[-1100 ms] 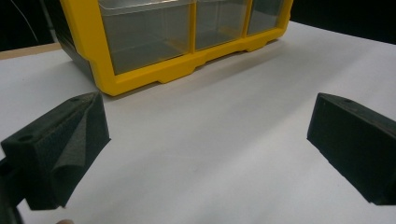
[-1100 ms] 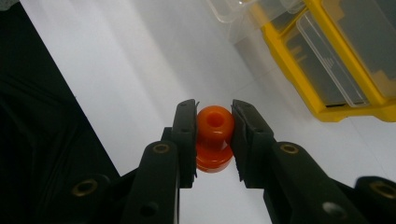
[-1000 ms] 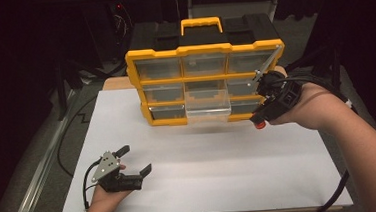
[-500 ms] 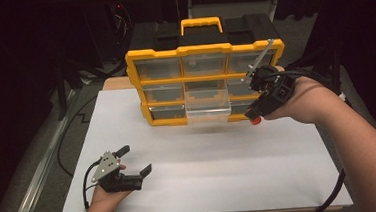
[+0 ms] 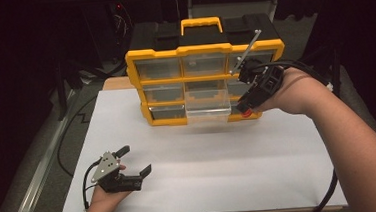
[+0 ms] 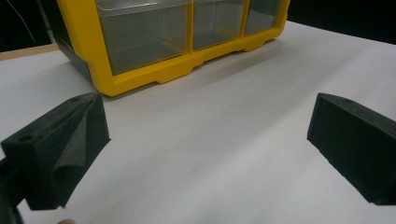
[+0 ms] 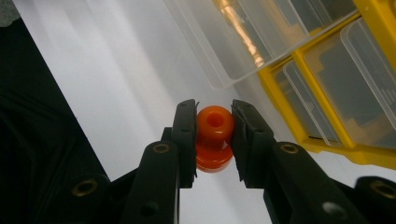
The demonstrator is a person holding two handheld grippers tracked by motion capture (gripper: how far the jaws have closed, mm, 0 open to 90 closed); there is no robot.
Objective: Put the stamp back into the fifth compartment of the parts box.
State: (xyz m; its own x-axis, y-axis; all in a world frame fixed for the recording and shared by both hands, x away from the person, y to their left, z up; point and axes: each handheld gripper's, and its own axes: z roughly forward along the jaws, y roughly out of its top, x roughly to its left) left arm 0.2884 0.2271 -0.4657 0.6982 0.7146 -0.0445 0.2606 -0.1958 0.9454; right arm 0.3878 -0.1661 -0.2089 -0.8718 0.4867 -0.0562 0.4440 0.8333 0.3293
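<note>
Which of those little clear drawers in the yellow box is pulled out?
The bottom-row middle drawer of the box. It juts forward over the white table, while the other drawers sit flush in the frame.

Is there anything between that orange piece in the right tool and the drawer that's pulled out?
Nothing visible. The right tool grips the orange piece, and only bare white table lies between it and the open clear drawer.

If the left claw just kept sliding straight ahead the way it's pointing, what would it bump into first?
Probably the yellow drawer box. The open left claw has bare white table ahead, then the box's bottom-left corner, though depth is hard to judge.
</note>
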